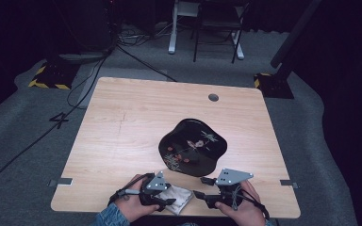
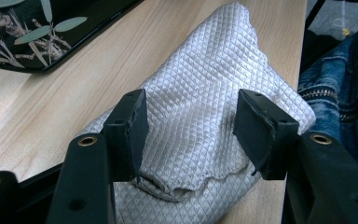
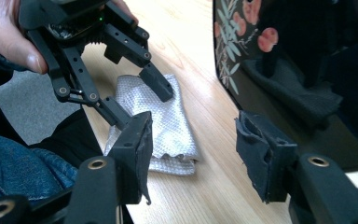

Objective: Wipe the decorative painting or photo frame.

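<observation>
Black lacquered tray (image 1: 193, 147) — floral pattern — rests on wooden table (image 1: 122, 122); chair (image 1: 217, 23) and floor cables (image 1: 94, 70) beyond far edge.

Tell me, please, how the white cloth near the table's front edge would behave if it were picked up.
The cloth is probably floppy: it lies rumpled, with a folded layer and a wavy hem. It looks thin, so likely light. Its quilted weave should grip rather than slip, though a pinch by the left tool may lift only the top layer.

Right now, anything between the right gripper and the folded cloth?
Nothing but bare wood: in the high view, table shows between the right gripper and the cloth; the left gripper hangs over the cloth.
</observation>
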